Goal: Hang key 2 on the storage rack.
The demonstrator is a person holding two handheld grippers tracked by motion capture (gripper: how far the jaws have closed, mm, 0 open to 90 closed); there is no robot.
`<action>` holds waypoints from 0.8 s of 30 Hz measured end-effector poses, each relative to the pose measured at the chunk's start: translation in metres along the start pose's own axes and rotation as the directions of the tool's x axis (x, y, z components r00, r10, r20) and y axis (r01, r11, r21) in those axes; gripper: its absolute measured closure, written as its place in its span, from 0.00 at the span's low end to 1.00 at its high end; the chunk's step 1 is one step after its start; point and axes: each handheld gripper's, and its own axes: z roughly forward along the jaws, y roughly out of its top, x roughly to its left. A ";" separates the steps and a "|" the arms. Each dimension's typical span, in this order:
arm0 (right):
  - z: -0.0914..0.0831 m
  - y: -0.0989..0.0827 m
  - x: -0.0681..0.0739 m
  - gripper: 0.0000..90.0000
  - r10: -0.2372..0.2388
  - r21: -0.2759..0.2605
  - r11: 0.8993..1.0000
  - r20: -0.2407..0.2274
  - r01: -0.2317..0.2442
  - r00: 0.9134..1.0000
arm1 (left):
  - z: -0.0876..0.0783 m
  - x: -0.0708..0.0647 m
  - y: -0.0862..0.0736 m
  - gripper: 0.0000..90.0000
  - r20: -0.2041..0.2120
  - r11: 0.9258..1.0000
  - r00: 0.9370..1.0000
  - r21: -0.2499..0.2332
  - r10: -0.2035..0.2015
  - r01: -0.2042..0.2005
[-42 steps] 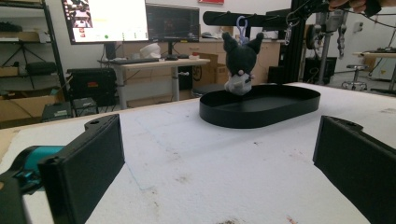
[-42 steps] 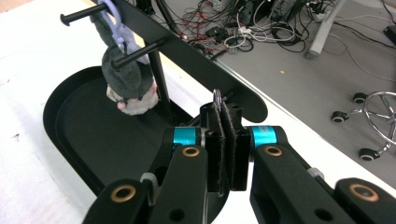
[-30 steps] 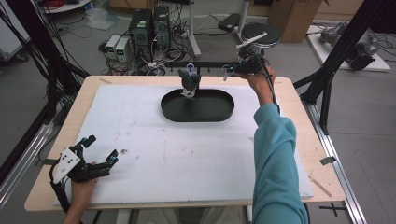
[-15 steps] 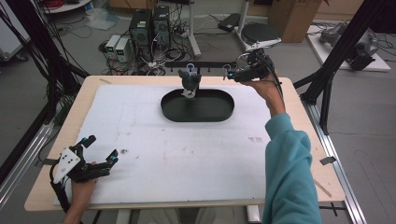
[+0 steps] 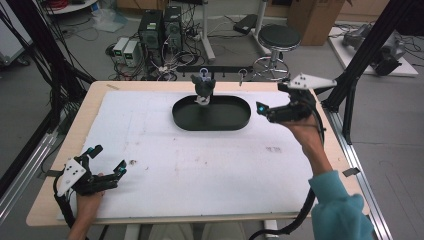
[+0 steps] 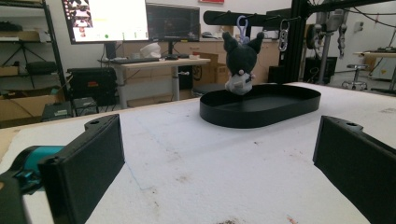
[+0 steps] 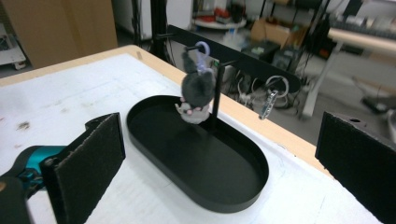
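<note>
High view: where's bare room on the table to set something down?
The white mat is bare between the black oval tray and the near edge, and left of the tray. It is crowded at the far edge, where the plush keychain hangs over the tray, and at the near-left corner by the left tongs.

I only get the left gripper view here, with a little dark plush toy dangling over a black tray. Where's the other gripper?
Observer: In the high view, the right gripper hovers just off the right end of the tray. Its jaws have just been opening, and nothing is between them.
Operator: What holds the toy up?
Observer: The right gripper view shows the toy hanging by a purple loop from a hook on a black post at the tray's far edge.
Operator: And where is my own gripper?
Observer: The left gripper is at the near left corner of the table, jaws open.
</note>
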 end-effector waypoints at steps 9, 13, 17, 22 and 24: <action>-0.024 -0.084 0.036 0.01 0.015 -0.180 0.984 0.033 -0.008 0.999 | 0.000 -0.001 0.000 0.03 0.001 1.000 1.000 -0.004 0.000 0.000; -0.021 -0.122 0.041 0.01 0.086 -0.260 0.964 0.084 -0.061 0.993 | 0.000 0.000 0.000 0.03 0.002 1.000 1.000 -0.003 0.000 0.000; -0.022 -0.152 0.045 0.01 0.138 -0.333 0.939 0.142 -0.084 0.980 | 0.000 -0.001 0.000 0.03 0.001 1.000 1.000 -0.003 0.001 -0.001; -0.022 -0.177 0.047 0.01 0.163 -0.333 0.938 0.159 -0.102 0.974 | 0.000 0.000 0.000 0.03 0.001 1.000 1.000 -0.003 0.000 0.000; -0.020 -0.183 0.047 0.01 0.145 -0.325 0.942 0.161 -0.086 0.976 | 0.000 0.000 0.000 0.03 0.002 1.000 1.000 -0.003 0.001 -0.001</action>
